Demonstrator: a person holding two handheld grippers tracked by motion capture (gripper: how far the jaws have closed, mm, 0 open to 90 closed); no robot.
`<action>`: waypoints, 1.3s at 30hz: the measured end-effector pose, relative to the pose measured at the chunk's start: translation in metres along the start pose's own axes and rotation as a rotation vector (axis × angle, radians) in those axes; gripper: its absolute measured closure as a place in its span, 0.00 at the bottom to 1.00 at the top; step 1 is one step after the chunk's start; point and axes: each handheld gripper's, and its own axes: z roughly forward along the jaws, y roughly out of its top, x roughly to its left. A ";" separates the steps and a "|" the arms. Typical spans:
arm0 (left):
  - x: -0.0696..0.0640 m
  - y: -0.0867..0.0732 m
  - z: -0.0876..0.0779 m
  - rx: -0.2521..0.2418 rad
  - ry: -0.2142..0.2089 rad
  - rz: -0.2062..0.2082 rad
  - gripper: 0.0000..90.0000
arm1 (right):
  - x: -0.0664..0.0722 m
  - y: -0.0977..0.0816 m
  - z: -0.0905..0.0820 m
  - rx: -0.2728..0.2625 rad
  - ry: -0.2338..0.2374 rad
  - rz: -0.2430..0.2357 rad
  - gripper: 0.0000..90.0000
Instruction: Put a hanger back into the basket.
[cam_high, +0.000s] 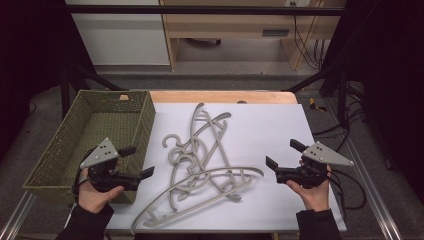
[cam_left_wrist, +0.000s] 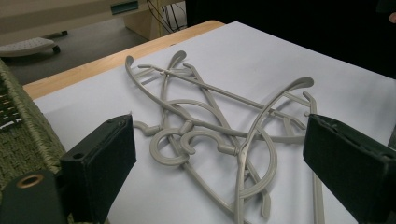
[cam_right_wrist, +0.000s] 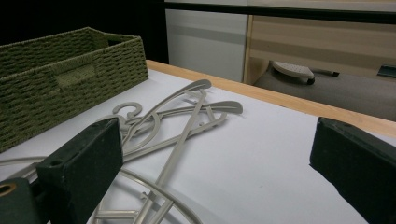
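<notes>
High view: a tangled pile of grey plastic hangers (cam_high: 202, 160) lies mid-table, an empty green woven basket (cam_high: 145, 117) at its nine o'clock. The left gripper (cam_high: 137, 161) and right gripper (cam_high: 284, 154) flank the pile, jaws spread, nothing held.

Left gripper view: hooks interlock at twelve o'clock.

Right gripper view: hangers cross at eleven o'clock. Lifting one would likely drag others along.

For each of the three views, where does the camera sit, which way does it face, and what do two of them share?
High view: above the near table edge, facing forward and down; both hands, left gripper and right gripper show.
Left gripper view: rides the left gripper, facing the hanger pile; open jaws show.
Right gripper view: rides the right gripper, facing the basket; open jaws show.
Shared: every view has the hangers.
</notes>
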 end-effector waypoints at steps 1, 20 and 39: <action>-0.001 0.000 0.001 0.006 -0.002 0.003 0.11 | 0.000 0.000 0.000 0.001 0.002 0.003 0.03; -0.022 0.024 0.048 0.198 -0.063 0.088 0.16 | 0.000 0.000 0.000 0.009 0.003 0.006 0.03; -0.028 0.027 0.098 0.466 -0.113 0.161 0.26 | 0.001 -0.001 0.004 0.030 0.011 0.000 0.03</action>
